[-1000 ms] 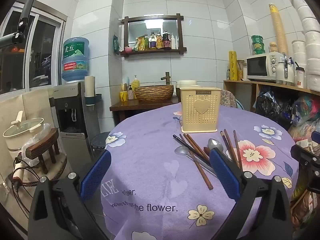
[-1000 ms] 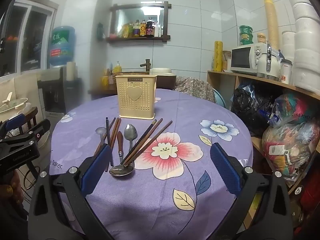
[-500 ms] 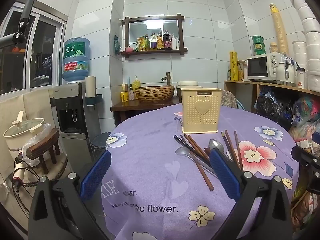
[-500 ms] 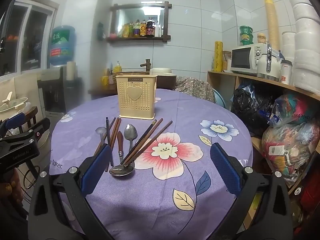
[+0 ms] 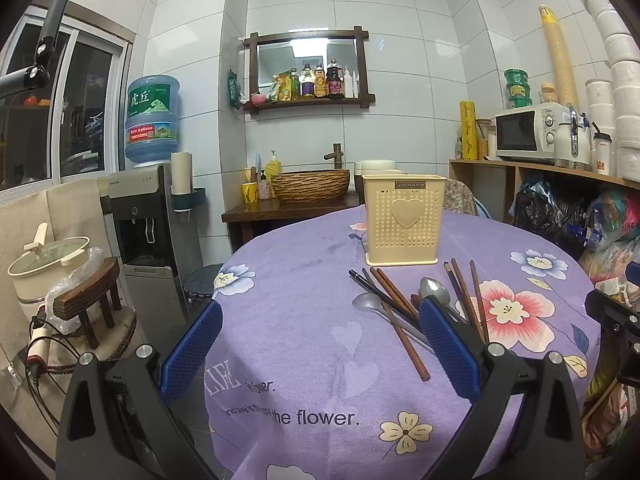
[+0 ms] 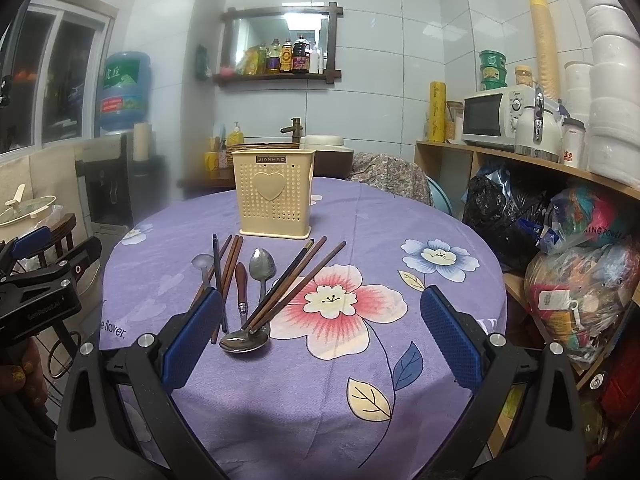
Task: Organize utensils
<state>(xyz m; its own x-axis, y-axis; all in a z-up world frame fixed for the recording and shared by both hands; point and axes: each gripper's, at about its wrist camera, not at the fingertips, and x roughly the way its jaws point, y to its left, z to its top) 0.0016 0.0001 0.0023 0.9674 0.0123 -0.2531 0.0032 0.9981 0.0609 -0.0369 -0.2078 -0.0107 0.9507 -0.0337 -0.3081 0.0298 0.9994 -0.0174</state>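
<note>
Both tools, left (image 5: pixel 320 344) and right (image 6: pixel 320 334), gape empty; chopsticks (image 6: pixel 298 280) and spoons (image 6: pixel 262 266) lie loose before the holder (image 6: pixel 273 194), ready for picking.

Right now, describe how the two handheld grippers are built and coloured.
Both match: the left gripper and right gripper each have two black angular plastic arms with triangular cut-outs, silver bolt heads at the joints, and blue textured pads. In the right wrist view, the left gripper's black body carries small white lettering, too small to read.
</note>
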